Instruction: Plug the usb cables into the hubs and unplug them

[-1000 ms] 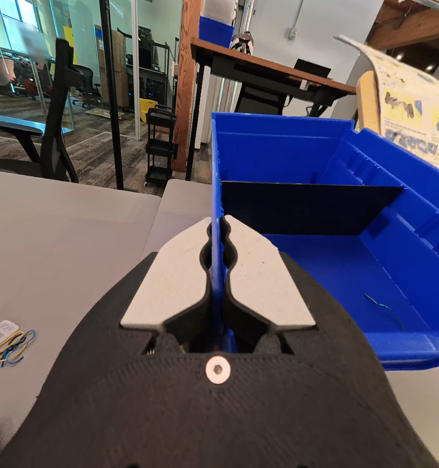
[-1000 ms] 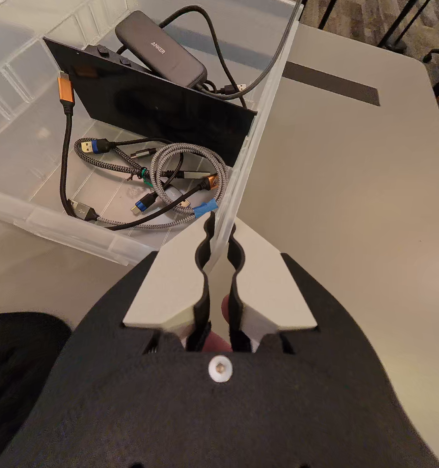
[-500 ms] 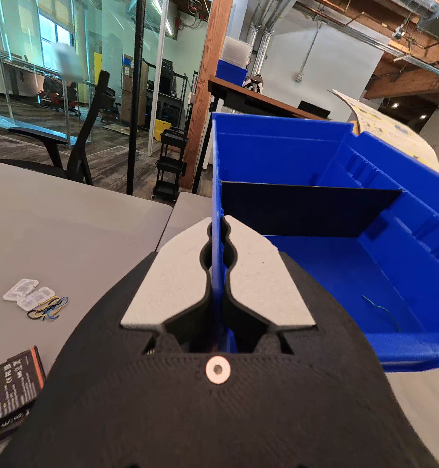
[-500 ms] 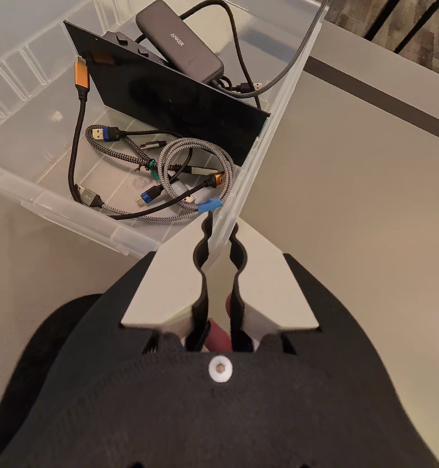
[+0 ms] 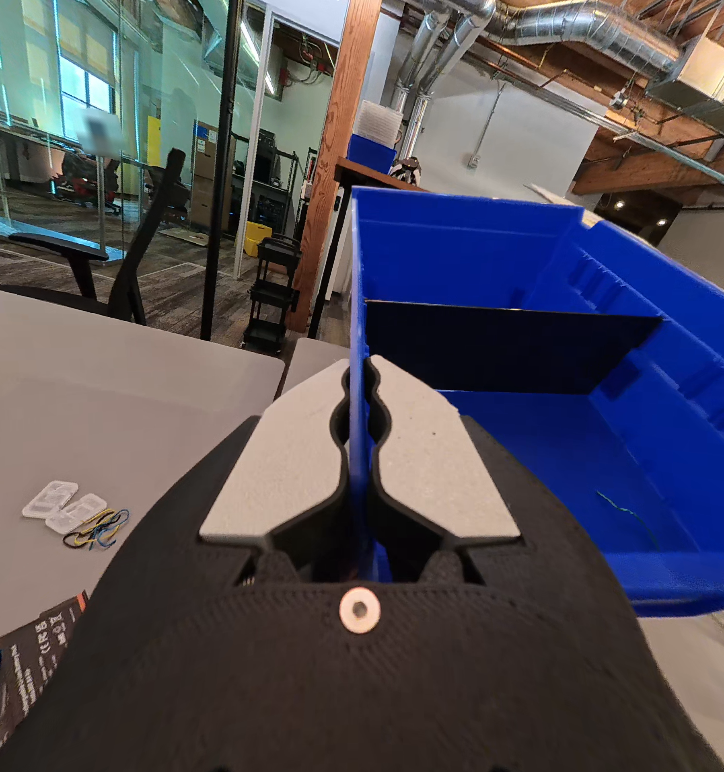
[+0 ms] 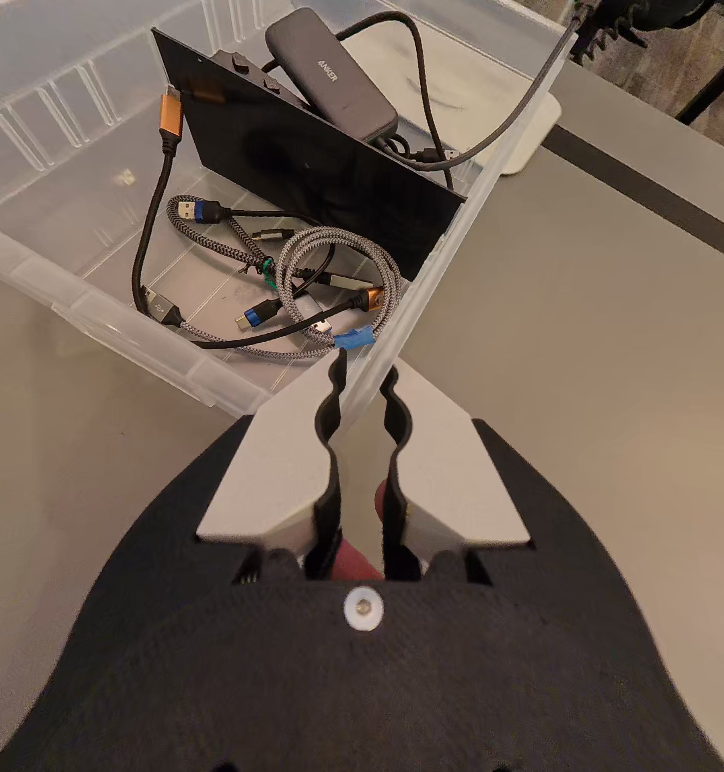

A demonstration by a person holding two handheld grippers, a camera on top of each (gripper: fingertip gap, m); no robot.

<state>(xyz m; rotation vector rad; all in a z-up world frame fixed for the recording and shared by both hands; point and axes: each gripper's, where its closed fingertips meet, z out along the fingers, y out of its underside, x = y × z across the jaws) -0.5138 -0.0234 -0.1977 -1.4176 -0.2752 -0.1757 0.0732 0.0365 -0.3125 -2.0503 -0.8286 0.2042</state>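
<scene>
My left gripper [image 5: 358,363] is shut on the left wall of a blue bin [image 5: 519,250]. A black divider [image 5: 498,346] crosses the bin, and a thin green wire [image 5: 627,514] lies on its floor. My right gripper [image 6: 366,367] is open, with the right wall of a clear plastic bin [image 6: 101,309] between its jaws. Several braided USB cables [image 6: 335,267] lie coiled in the clear bin's near compartment. An orange-tipped cable [image 6: 171,113] leans on its black divider [image 6: 310,158]. A dark grey USB hub [image 6: 331,79] with its cord lies behind the divider.
In the left wrist view, small clear packets [image 5: 59,501], coloured twist ties [image 5: 97,528] and a black box [image 5: 30,651] lie on the grey table. An office chair [image 5: 134,259] stands beyond the table's edge. In the right wrist view, a white pad [image 6: 531,138] lies by the clear bin's far corner.
My right gripper's jaws have spread wider around the clear bin's wall. My left gripper, still clamped on the blue bin, has shifted so more of the table and ceiling shows.
</scene>
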